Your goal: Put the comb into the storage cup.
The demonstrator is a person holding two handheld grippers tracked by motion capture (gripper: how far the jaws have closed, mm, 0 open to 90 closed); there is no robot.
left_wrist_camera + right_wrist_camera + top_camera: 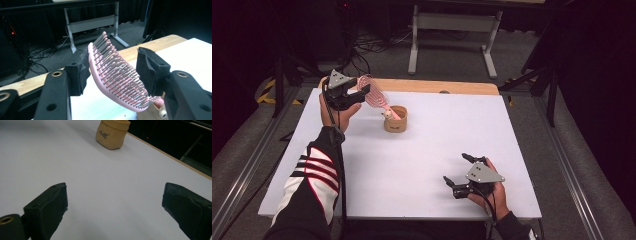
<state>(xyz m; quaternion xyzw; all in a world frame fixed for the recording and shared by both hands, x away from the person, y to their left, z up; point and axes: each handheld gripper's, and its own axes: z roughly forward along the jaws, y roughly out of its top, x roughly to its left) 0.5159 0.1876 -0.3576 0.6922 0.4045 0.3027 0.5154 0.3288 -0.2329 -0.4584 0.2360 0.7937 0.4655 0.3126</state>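
Here the left claw stands partly open around a pink hairbrush, whose handle rests in a tan pot just beyond. The right claw gapes wide over bare worktop.

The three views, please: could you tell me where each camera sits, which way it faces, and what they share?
High view: above the person's side, looking forward and down on the white table; both forearms enter from below, with left gripper and right gripper.
Left gripper view: rides the left gripper, looking along its fingers at the pink hairbrush between them.
Right gripper view: rides the right gripper, low over the table, its fingers wide apart.
Shared: the tan pouch shows in the high and right gripper views.
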